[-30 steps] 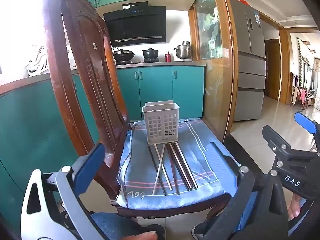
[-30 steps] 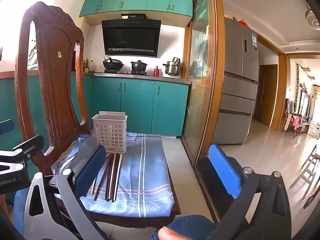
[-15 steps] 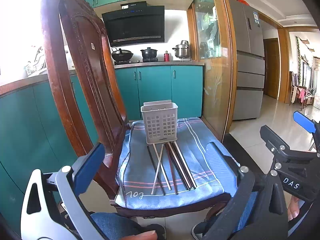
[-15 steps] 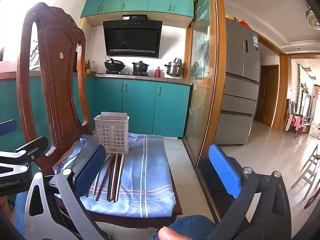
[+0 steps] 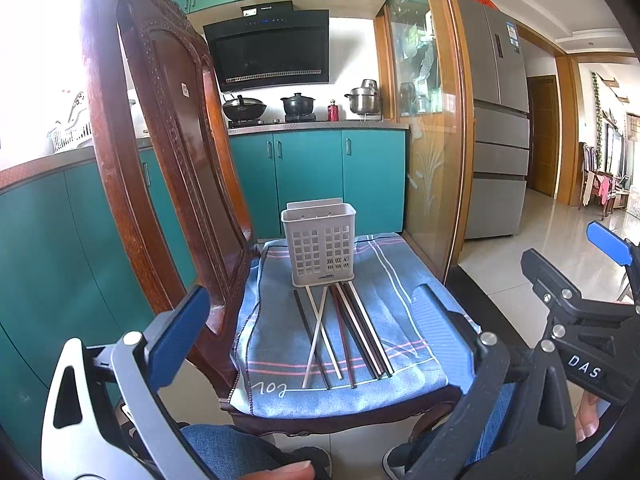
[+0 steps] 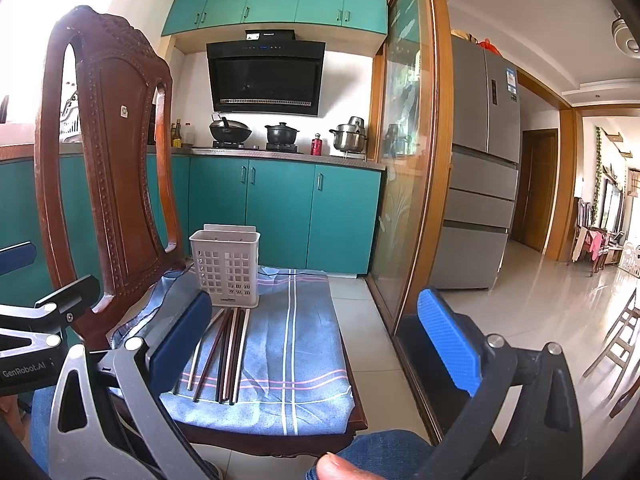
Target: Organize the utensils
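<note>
A white perforated utensil holder stands upright on a blue cloth over a wooden chair seat; it also shows in the right wrist view. Several chopsticks, dark and pale, lie flat on the cloth in front of it, two pale ones crossed; in the right wrist view the chopsticks lie left of centre. My left gripper is open and empty, held before the chair's front edge. My right gripper is open and empty, to the right of the chopsticks.
The carved wooden chair back rises at the left. Teal kitchen cabinets and a stove with pots stand behind. A glass sliding door and a fridge are at the right. Tiled floor extends right. My knees are below.
Both grippers have drifted slightly; the chair and holder sit a little to the right in the right wrist view. Both stay open and empty.
</note>
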`<state>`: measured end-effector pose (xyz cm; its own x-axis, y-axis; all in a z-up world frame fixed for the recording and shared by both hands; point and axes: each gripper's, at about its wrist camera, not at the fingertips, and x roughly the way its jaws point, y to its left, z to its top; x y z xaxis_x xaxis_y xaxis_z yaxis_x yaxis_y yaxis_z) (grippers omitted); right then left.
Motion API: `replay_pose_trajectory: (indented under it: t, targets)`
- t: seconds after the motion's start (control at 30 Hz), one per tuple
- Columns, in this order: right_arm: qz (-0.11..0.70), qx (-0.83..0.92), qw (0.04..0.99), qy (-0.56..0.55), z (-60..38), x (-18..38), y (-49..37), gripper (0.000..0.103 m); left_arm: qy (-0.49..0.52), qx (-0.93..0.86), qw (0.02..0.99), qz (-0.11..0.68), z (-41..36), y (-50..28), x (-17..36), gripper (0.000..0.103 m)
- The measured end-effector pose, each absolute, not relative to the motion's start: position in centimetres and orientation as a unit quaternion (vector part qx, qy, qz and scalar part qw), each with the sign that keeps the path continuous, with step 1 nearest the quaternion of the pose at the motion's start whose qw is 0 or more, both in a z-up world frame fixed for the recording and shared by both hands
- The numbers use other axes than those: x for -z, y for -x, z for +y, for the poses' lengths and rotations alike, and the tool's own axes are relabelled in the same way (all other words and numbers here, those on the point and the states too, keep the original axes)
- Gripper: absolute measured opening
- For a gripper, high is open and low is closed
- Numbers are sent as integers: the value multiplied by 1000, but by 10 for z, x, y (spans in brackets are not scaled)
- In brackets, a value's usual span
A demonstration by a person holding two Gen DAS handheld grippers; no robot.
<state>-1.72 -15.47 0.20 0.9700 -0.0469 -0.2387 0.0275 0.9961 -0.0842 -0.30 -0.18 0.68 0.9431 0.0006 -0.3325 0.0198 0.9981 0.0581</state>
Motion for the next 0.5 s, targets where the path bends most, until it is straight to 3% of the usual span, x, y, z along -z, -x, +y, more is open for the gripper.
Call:
replay_pose_trajectory:
  t: [0.5]
  targets:
    - [121, 19, 992, 40, -156, -3, 17, 100, -30, 5, 985, 169, -3, 3, -6, 100]
